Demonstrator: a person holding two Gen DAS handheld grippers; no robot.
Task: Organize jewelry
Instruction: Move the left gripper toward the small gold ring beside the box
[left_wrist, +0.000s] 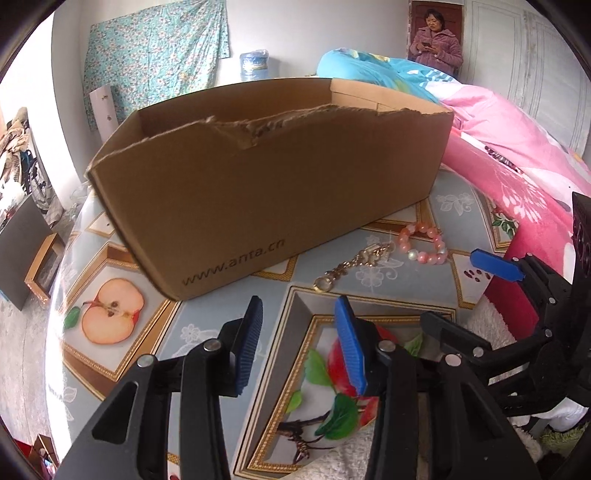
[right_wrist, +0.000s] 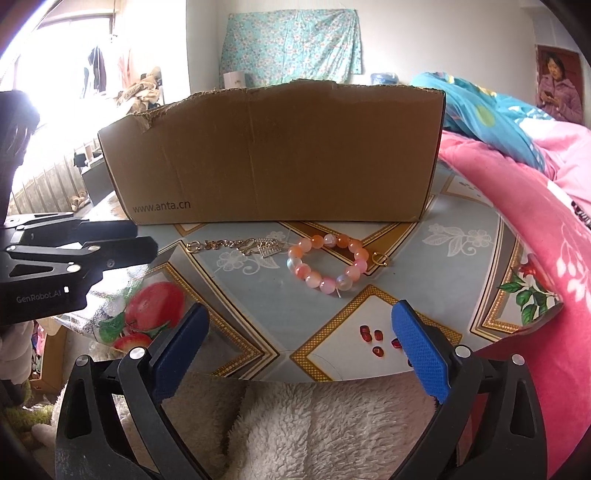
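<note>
A pink and orange bead bracelet (right_wrist: 327, 286) lies on the patterned tabletop (right_wrist: 258, 306) in front of a brown cardboard box (right_wrist: 273, 155). Left of it stretches a gold chain with charms (right_wrist: 229, 245), and a small gold ring (right_wrist: 379, 259) rests at its right. My right gripper (right_wrist: 301, 321) stands wide open near the table's front edge, short of the bracelet, with nothing between its pads. In the left wrist view the chain (left_wrist: 354, 262) and bracelet (left_wrist: 424, 243) lie ahead and to the right of my left gripper (left_wrist: 299, 301), which is open and empty. The box (left_wrist: 273, 166) is open-topped with a torn rim.
Several small red stones (right_wrist: 369, 332) lie near my right gripper's right finger. A bed with a pink quilt (right_wrist: 517, 221) borders the table on the right. A person (left_wrist: 436, 40) stands at the far wall. White fleece (right_wrist: 314, 424) covers the near edge.
</note>
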